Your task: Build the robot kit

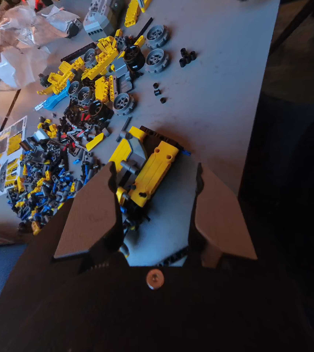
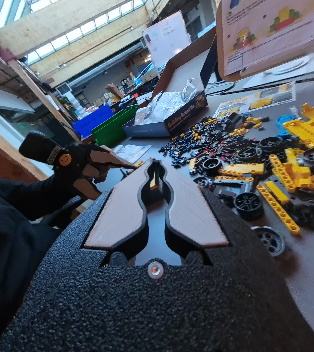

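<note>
In the left wrist view my left gripper is open, with its brown-faced fingers on either side of a yellow, grey and black brick assembly lying on the grey table. I cannot tell whether the fingers touch it. In the right wrist view my right gripper is shut, its tips meeting just above the table. A thin black and yellow bit of the assembly shows through the gap behind the tips. Nothing is clearly pinched. The left gripper shows at the left, held by a dark-sleeved arm.
A big heap of loose parts lies left of the assembly: yellow beams, grey wheels, small blue and black pins, a blue tool. There are also a sticker sheet, plastic bags, an open kit box and a clipboard. The table edge drops off at the right. Some 15 cm of space lies between my two pairs of fingers.
</note>
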A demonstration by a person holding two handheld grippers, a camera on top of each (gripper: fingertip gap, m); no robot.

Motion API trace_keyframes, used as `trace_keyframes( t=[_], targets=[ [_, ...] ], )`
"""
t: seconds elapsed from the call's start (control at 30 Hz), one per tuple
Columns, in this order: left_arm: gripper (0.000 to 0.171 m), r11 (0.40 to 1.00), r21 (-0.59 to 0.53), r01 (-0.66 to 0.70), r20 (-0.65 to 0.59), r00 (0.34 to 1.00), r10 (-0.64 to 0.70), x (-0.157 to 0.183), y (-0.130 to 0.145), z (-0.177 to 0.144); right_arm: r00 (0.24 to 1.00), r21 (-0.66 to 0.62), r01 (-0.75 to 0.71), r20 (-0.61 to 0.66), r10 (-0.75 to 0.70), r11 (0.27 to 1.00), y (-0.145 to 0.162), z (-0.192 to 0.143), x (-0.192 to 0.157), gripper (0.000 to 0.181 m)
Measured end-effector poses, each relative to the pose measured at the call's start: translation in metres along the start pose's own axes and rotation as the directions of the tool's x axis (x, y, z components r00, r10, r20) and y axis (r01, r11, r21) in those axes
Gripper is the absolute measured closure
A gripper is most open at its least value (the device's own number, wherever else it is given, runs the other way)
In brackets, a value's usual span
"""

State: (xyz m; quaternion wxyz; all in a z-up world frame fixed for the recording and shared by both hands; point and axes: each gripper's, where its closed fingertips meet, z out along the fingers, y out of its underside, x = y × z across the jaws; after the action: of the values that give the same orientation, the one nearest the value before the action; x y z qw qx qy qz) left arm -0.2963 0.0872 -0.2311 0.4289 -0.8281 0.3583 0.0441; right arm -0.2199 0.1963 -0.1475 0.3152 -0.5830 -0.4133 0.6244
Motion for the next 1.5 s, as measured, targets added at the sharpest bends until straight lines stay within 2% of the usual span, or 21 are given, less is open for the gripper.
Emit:
trace_keyframes(
  t=[0.03,0.1,0.2,0.3,0.37,0.5,0.7,0.83,0.9,0.97,1.0,1.07,1.2,1.4,1.47,1.5],
  targets=[
    [0.094,1.0,0.016,0.017,0.006,1.0,-0.017,-0.003,-0.001,-0.007,0.999,-0.013,-0.026,0.025,0.026,1.0,0.002,0.005,-0.003,0.179],
    [0.091,0.998,0.063,0.028,0.0,1.0,-0.028,-0.006,-0.008,-0.023,0.992,-0.024,-0.09,0.083,0.092,0.996,0.003,0.018,-0.01,0.178],
    [0.122,0.988,0.143,0.054,0.032,0.998,-0.059,-0.017,-0.027,-0.041,0.952,-0.004,-0.227,0.211,0.222,0.974,-0.004,0.038,-0.026,0.179],
    [0.144,0.978,0.196,0.067,0.074,0.994,-0.083,-0.028,-0.045,-0.043,0.893,0.004,-0.337,0.317,0.319,0.941,-0.01,0.054,-0.04,0.179],
    [0.145,0.971,0.225,0.086,0.107,0.988,-0.112,-0.038,-0.054,-0.039,0.863,-0.003,-0.385,0.354,0.361,0.923,-0.009,0.063,-0.048,0.18],
    [0.146,0.953,0.273,0.132,0.065,0.986,-0.155,-0.036,-0.069,-0.028,0.843,-0.015,-0.405,0.382,0.38,0.914,-0.006,0.075,-0.062,0.178],
    [0.168,0.942,0.315,0.114,0.09,0.985,-0.149,-0.037,-0.076,-0.029,0.875,-0.029,-0.336,0.361,0.323,0.942,0.004,0.087,-0.077,0.179],
    [0.17,0.945,0.305,0.117,0.098,0.983,-0.153,-0.041,-0.069,-0.031,0.911,-0.049,-0.257,0.321,0.259,0.965,0.01,0.091,-0.077,0.179],
    [0.171,0.95,0.282,0.132,0.092,0.982,-0.164,-0.044,-0.06,-0.028,0.965,-0.101,-0.108,0.231,0.129,0.989,0.016,0.091,-0.064,0.174],
    [0.171,0.952,0.256,0.17,0.091,0.976,-0.199,-0.052,-0.046,-0.024,0.996,-0.178,0.082,0.045,-0.075,0.981,0.016,0.082,-0.027,0.166],
    [0.171,0.954,0.233,0.187,0.091,0.973,-0.213,-0.057,-0.037,-0.021,0.987,-0.234,0.155,-0.016,-0.163,0.96,0.016,0.075,-0.011,0.169],
    [0.171,0.953,0.192,0.234,0.08,0.964,-0.253,-0.065,-0.02,-0.016,0.964,-0.386,0.218,-0.06,-0.26,0.896,0.027,0.066,0.013,0.169],
    [0.171,0.959,0.173,0.224,0.071,0.969,-0.239,-0.07,-0.008,-0.014,0.907,-0.631,0.322,-0.009,-0.421,0.706,0.061,0.071,0.039,0.157],
    [0.171,0.974,0.165,0.157,-0.03,0.988,-0.154,-0.061,-0.004,-0.013,0.846,-0.782,0.416,0.145,-0.514,0.464,0.095,0.091,0.059,0.158],
    [0.171,0.978,0.158,0.134,-0.044,0.991,-0.129,-0.058,-0.002,-0.014,0.851,-0.805,0.415,0.177,-0.494,0.425,0.1,0.094,0.061,0.161],
    [0.171,0.979,0.167,0.113,-0.052,0.993,-0.106,-0.055,-0.004,-0.015,0.865,-0.807,0.41,0.196,-0.463,0.425,0.102,0.095,0.057,0.169]
  ],
)
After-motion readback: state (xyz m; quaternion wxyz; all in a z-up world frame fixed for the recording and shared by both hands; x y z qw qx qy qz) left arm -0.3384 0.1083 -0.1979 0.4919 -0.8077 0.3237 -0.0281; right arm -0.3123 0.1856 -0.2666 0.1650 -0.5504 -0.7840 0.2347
